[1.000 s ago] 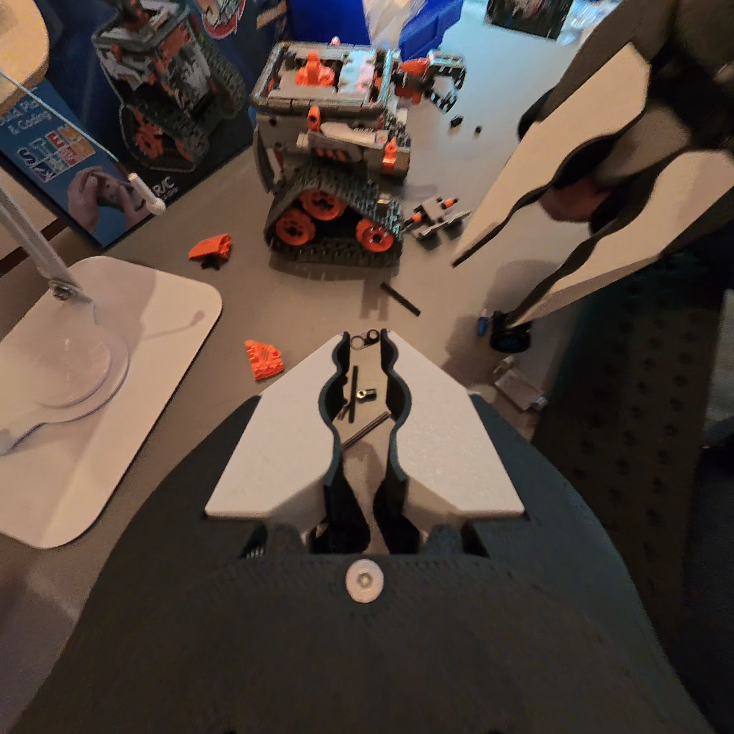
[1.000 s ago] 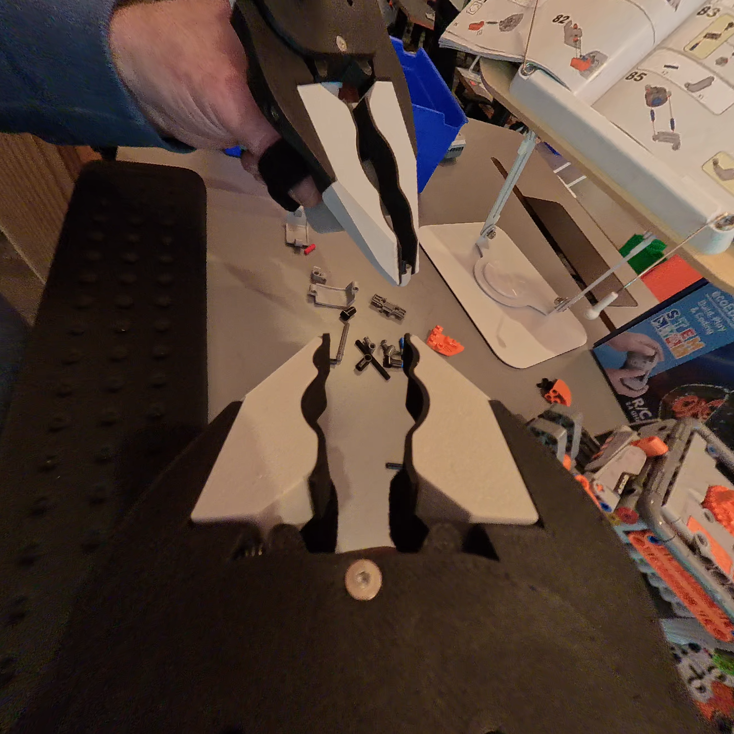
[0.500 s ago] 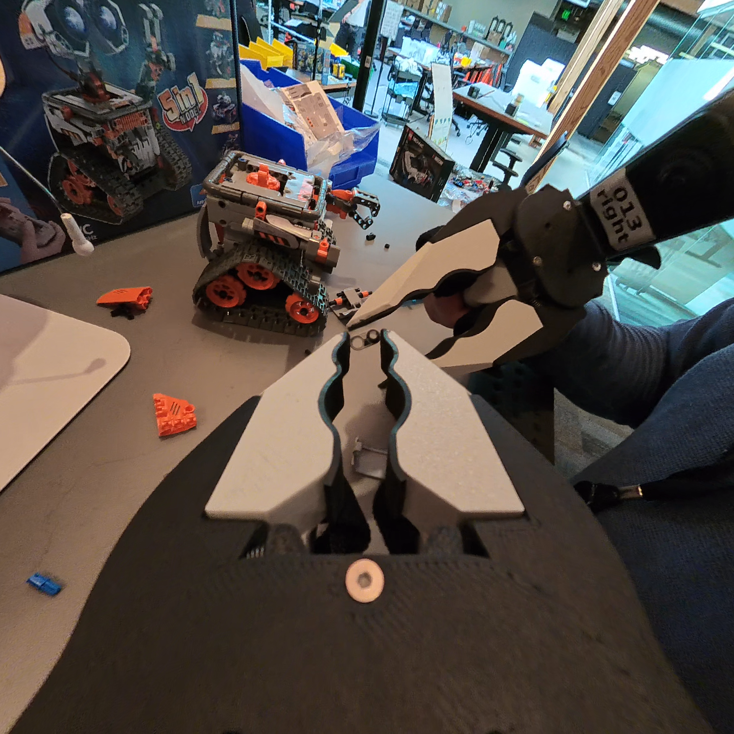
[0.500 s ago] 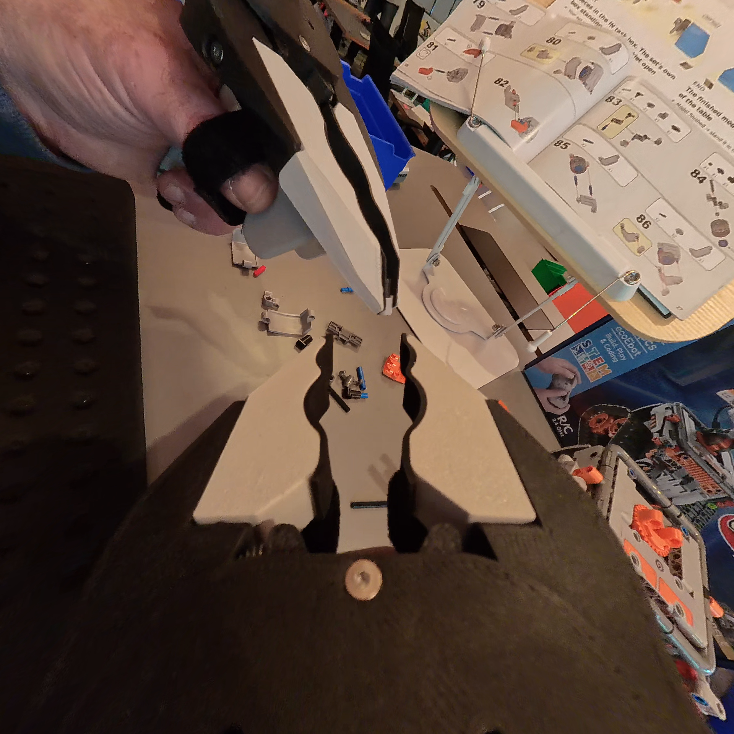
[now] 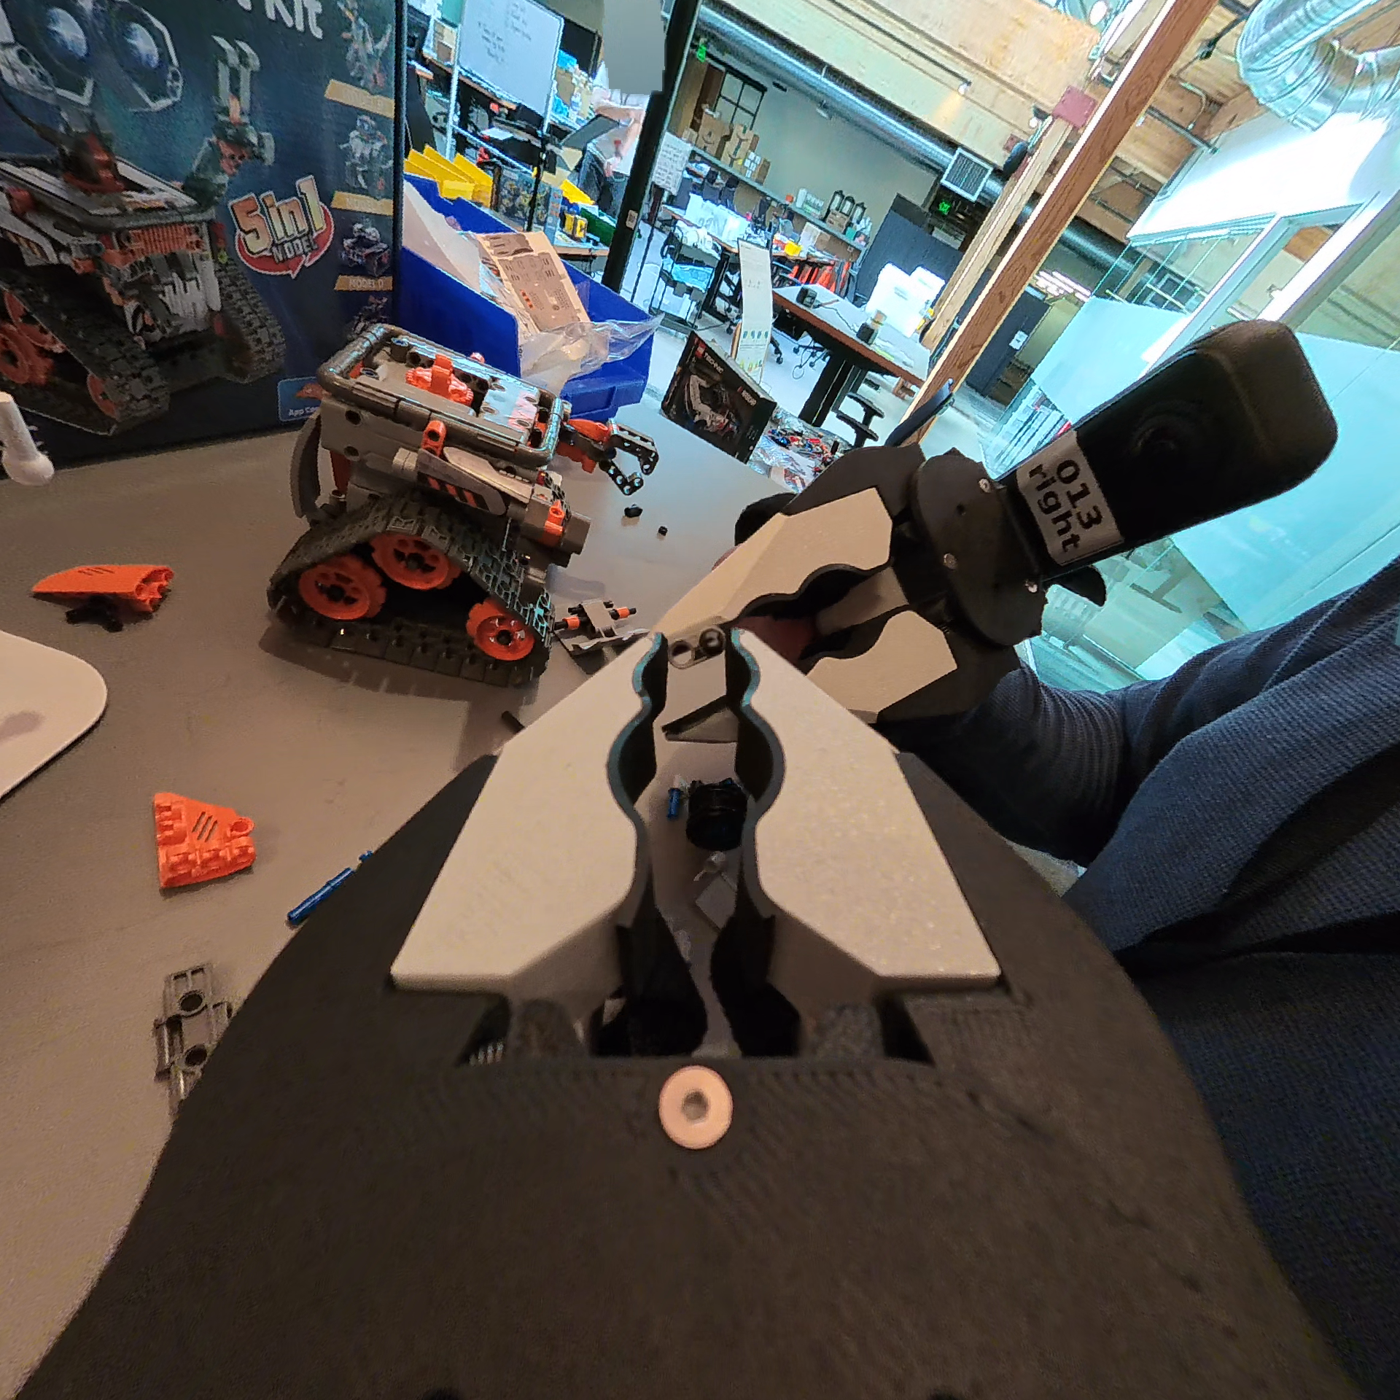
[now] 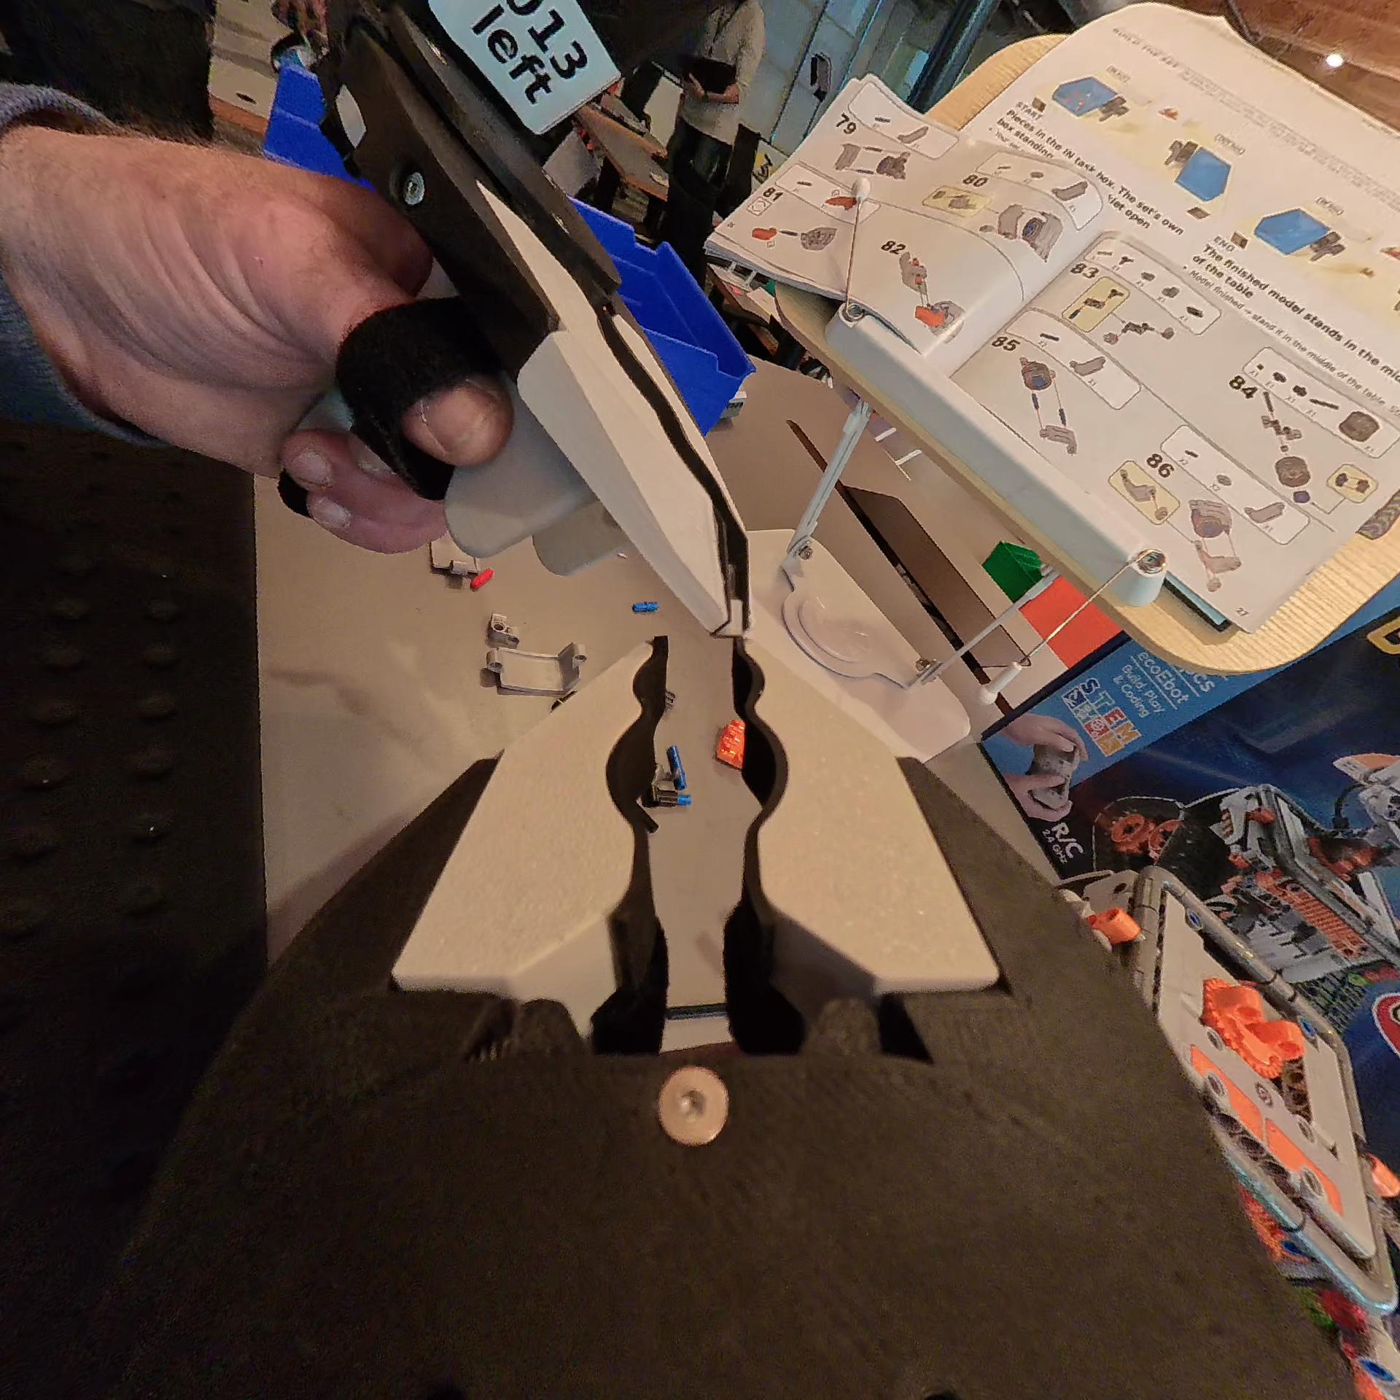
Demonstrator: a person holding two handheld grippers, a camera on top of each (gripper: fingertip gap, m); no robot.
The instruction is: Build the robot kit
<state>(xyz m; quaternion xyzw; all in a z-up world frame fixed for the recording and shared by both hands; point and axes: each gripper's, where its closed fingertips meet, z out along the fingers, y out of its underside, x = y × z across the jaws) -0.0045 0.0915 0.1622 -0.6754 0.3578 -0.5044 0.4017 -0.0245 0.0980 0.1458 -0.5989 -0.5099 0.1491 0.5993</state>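
My left gripper [image 5: 695, 644] is shut on a small grey connector piece [image 5: 697, 650] with holes, held up above the grey table [image 5: 227, 720]. My right gripper [image 6: 698, 644] is open a narrow way and empty. In the right wrist view the left gripper [image 6: 729, 617] comes in from the upper left, held by a hand [image 6: 189, 318]. Its tip ends just above my right fingertips. In the left wrist view the right gripper's upper finger [image 5: 803, 545] reaches the grey piece from the right.
A tracked grey and orange robot model [image 5: 424, 515] stands behind. Orange panels [image 5: 201, 841], a blue pin [image 5: 326, 886], a grey beam [image 5: 185, 1015] and a grey bracket [image 6: 534, 667] lie loose. An open booklet [image 6: 1098, 303] rests on a white stand, a black mat [image 6: 114, 757] lies left. My two grippers' fingertips are within a few centimetres of each other. Between my right fingertips and the grey bracket [image 6: 534, 667] there is roughly 15 cm.
Both grippers have lifted and tilted up from the table and come together tip to tip. The right gripper's jaws have narrowed. The left gripper has kept its small piece.
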